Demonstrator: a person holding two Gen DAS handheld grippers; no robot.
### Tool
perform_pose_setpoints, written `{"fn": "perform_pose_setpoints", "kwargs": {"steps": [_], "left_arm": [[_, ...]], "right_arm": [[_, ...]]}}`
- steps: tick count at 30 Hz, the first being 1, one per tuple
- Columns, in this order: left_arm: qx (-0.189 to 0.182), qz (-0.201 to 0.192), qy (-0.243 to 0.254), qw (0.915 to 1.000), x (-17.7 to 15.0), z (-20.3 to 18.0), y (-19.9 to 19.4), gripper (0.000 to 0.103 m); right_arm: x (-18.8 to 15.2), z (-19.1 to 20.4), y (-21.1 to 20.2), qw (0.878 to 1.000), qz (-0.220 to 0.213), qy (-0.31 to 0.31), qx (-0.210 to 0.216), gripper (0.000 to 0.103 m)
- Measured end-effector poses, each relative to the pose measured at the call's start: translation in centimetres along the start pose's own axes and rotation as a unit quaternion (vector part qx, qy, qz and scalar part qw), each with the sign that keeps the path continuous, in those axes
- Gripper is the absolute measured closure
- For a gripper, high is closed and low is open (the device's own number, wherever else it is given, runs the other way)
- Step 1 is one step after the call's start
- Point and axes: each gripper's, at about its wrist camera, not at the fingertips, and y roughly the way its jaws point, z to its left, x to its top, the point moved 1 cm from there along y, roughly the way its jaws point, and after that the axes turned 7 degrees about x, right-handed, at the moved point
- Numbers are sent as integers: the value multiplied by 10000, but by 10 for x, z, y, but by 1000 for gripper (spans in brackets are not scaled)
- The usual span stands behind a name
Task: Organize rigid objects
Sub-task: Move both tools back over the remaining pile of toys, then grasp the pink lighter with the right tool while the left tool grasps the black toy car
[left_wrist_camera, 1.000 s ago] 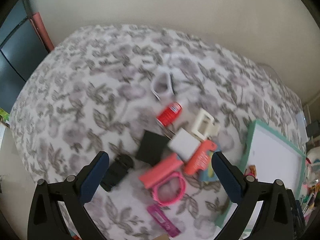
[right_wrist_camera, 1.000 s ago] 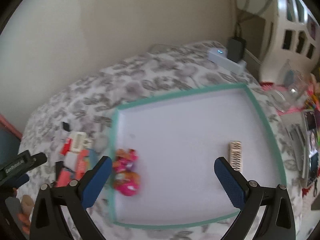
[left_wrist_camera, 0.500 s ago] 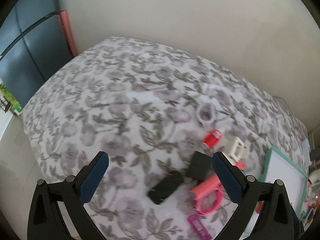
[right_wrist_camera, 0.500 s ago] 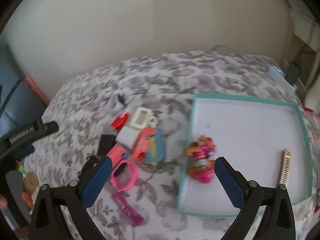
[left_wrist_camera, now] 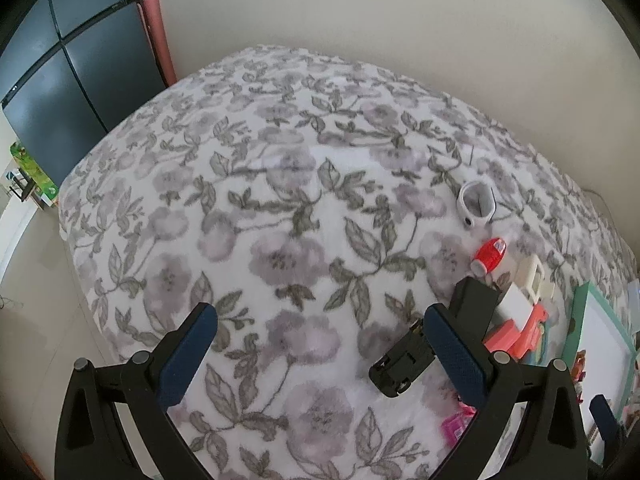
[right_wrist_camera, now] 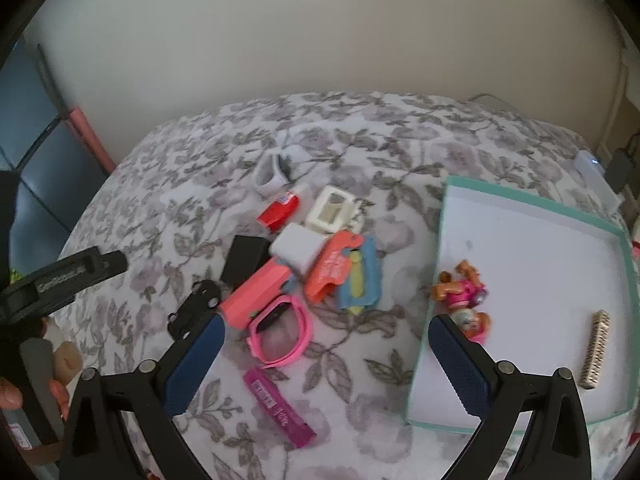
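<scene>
A pile of small objects lies on the floral bedspread (right_wrist_camera: pixel 360 152): a pink watch (right_wrist_camera: pixel 280 330), a coral box (right_wrist_camera: pixel 256 294), an orange case (right_wrist_camera: pixel 332 266), a white box (right_wrist_camera: pixel 298 250), a cream frame (right_wrist_camera: pixel 330 210), a red tube (right_wrist_camera: pixel 278 212), a black box (right_wrist_camera: pixel 244 256), a black clip (right_wrist_camera: pixel 196 308), a magenta bar (right_wrist_camera: pixel 278 406). The teal-rimmed white tray (right_wrist_camera: pixel 532 200) holds a toy figure (right_wrist_camera: pixel 462 294) and a studded strip (right_wrist_camera: pixel 596 348). My right gripper (right_wrist_camera: pixel 328 364) is open above the pile. My left gripper (left_wrist_camera: pixel 320 352) is open and empty, left of the black clip (left_wrist_camera: pixel 402 362).
A white band (left_wrist_camera: pixel 476 204) lies farther back on the bed. A dark cabinet (left_wrist_camera: pixel 60 80) and a pink roll (left_wrist_camera: pixel 158 32) stand at the left, by the wall. A white device (right_wrist_camera: pixel 592 176) and a black adapter sit at the bed's far right corner.
Both grippers have swung left and pulled back. The right view has moved from the tray to the pile. The left view now shows mostly bare bedspread. Both stay open.
</scene>
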Motion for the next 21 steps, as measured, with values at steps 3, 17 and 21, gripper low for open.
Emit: {"fn": "perform_pose_setpoints", "kwargs": {"steps": [3,17,21], "left_arm": [[11,114,97,9999,-2,-4,7,0],[-290,866,689,9934,-19,-32,44,0],[-356,1000,799,9911,-22,-41,53,0]], "right_arm": [[-7,10,11,9994,254,-207,74,0],[-48,34,63,9835,1637,-755,-169,5],[-55,35,70,9792,1809,-882,-258,13]]}}
